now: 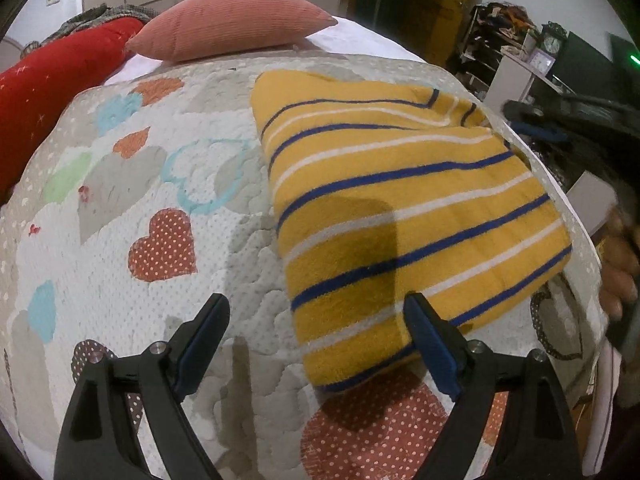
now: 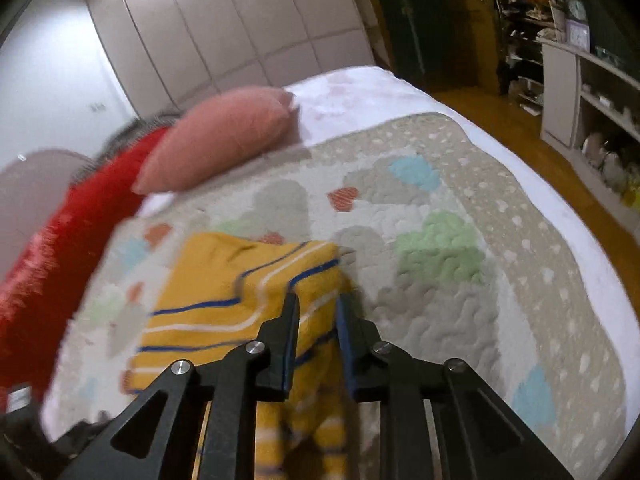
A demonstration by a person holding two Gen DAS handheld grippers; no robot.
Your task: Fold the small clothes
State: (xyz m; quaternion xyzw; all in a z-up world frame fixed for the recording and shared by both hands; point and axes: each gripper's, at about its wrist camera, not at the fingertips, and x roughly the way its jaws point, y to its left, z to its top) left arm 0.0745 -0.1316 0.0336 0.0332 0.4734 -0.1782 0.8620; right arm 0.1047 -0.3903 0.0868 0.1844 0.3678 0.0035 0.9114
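A yellow garment (image 1: pixel 400 200) with blue and white stripes lies folded on the quilted bedspread (image 1: pixel 120 200). My left gripper (image 1: pixel 316 308) is open and empty, hovering just above the garment's near left corner. In the right wrist view my right gripper (image 2: pixel 318 304) is shut on a fold of the yellow garment (image 2: pixel 224 280) and holds that edge lifted above the bed. The right gripper also shows at the far right edge of the left wrist view (image 1: pixel 536 124).
A pink cushion (image 1: pixel 232 24) and a red blanket (image 1: pixel 48 92) lie at the head of the bed. The bedspread (image 2: pixel 460 280) with heart patches covers the bed. Shelves (image 2: pixel 592 92) and a wooden floor (image 2: pixel 520 144) lie to the right of the bed.
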